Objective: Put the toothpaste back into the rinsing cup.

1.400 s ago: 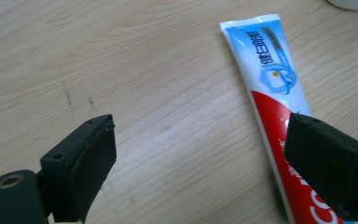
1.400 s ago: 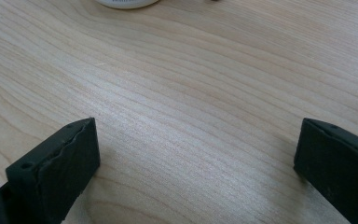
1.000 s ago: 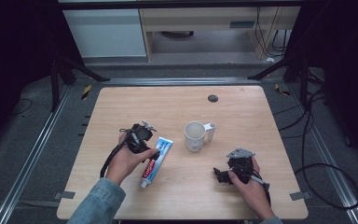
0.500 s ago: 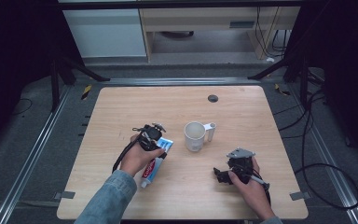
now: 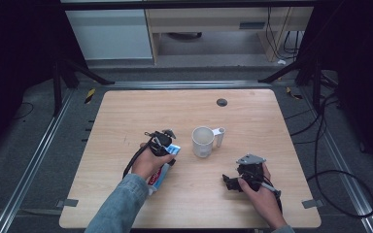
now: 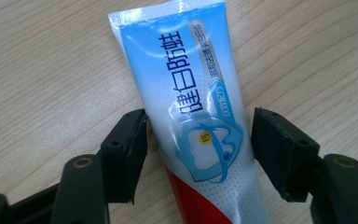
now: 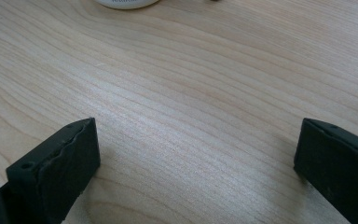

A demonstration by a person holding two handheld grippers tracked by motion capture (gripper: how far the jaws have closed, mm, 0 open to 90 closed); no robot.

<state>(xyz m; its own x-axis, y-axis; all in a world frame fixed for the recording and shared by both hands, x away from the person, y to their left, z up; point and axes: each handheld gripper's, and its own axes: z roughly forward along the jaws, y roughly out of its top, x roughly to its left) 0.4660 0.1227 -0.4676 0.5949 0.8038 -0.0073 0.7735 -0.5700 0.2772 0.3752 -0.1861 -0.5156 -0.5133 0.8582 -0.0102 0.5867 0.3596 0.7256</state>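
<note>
A toothpaste tube (image 5: 160,174), blue and white with a red lower part, lies flat on the wooden table (image 5: 126,116). My left gripper (image 5: 165,145) is held over its blue end. In the left gripper view the open jaws straddle the tube (image 6: 191,93): the left jaw is almost against its edge, and the right jaw stands off by a small gap, my left gripper (image 6: 198,135) not clamped. My right gripper (image 5: 233,180) rests low near the table's front right. Its jaws are wide open over bare wood, my right gripper (image 7: 196,140) holding nothing.
A white mug (image 5: 203,141) with its handle to the right stands upright in the middle, just right of the tube; its base (image 7: 126,3) shows at the top of the right gripper view. A small dark round grommet (image 5: 222,102) sits toward the back.
My left gripper has moved right, from beside the tube to over its blue end, with the jaws now on either side of it. The right gripper has stayed put.
</note>
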